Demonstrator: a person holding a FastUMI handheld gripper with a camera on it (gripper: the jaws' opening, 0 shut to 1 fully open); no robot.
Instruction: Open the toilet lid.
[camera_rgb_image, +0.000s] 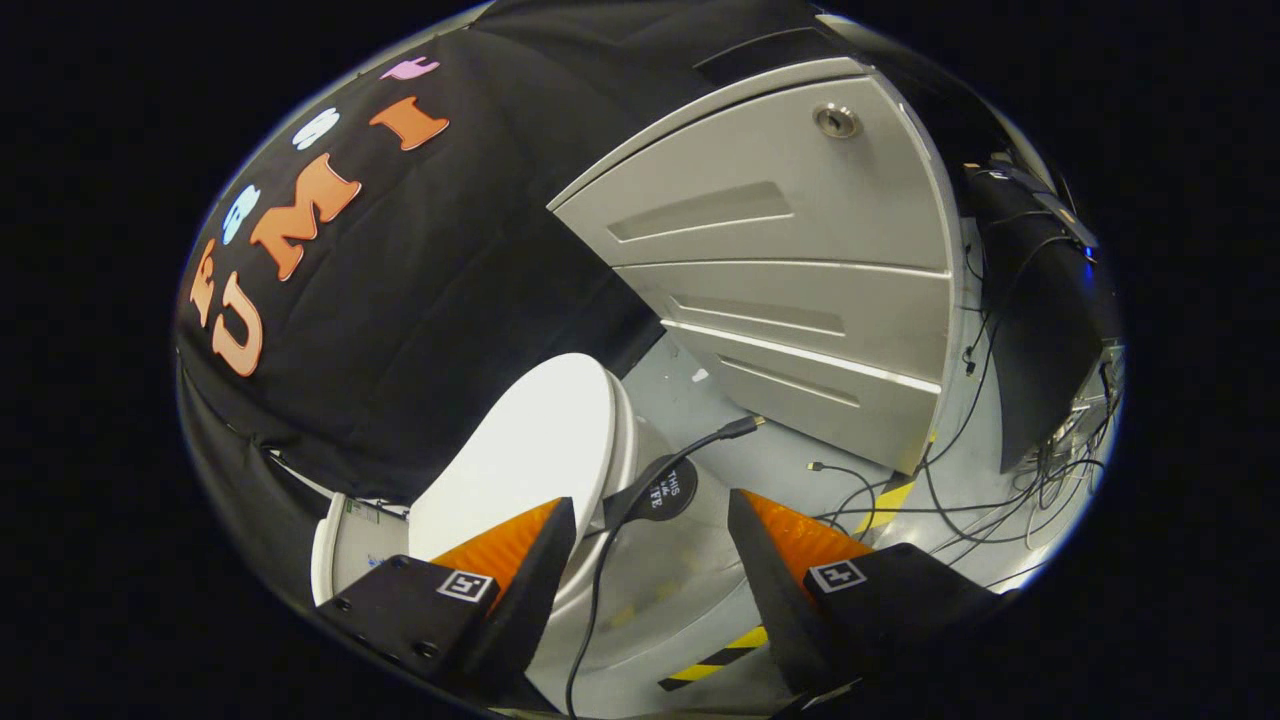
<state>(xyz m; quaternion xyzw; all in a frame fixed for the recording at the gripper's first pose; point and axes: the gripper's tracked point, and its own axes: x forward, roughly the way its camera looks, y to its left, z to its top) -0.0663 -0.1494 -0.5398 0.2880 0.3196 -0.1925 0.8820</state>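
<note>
The gripper (652, 512) hangs with its jaws spread wide apart and nothing held between them. Just beyond the left finger stands a white toilet (610, 560), seen at a strong tilt because the camera is rolled. Its toilet lid (520, 455) looks raised and leaning back toward the black cloth wall (400, 300) behind it, so the lifting seems largely or fully done; what may remain is letting the lid settle and drawing the gripper clear. The view is too distorted to tell whether the lid rests against the tank (345, 545), whose white corner shows at the near left. No finger appears to touch the lid.

A black cable (640, 490) with a plug at its end runs up between the fingers and crosses in front of the toilet, beside a round black tag (672, 490).

The floor (720, 440) is pale grey and smooth, with yellow-and-black hazard tape (715, 660) near the right finger. On the far right stands a grey metal drawer cabinet (790, 270) with a round lock near its top. Further right, a tangle of dark wires (1000, 480) lies on the floor beside a dark panel (1040, 330).
</note>
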